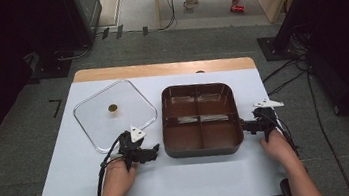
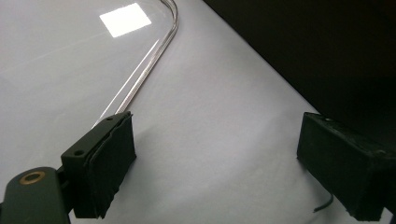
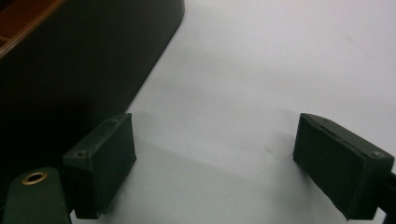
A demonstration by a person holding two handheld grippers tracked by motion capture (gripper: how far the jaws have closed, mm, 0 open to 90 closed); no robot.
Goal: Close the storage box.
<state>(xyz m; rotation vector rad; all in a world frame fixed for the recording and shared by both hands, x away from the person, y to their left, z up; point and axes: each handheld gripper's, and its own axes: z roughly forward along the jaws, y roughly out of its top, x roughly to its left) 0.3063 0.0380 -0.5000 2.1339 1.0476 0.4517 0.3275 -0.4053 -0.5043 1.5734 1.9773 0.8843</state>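
A: Both claws gape empty. The left gripper (image 1: 153,151) sits low between the clear lid (image 1: 114,114) and the divided brown tray (image 1: 204,147); the right gripper (image 1: 244,127) is just beside the tray's right wall.

B: The risk?

A: I'd guess the left claw could clip the lid's rim (image 2: 154,51) beside its jaw and skate it across the table (image 1: 197,176).

B: And the hands?

A: Both forearms come in from the near edge, grippers aimed inward at the tray

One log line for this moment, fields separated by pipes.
left gripper: open, empty | right gripper: open, empty | tray: between them | clear lid: flat, left of tray
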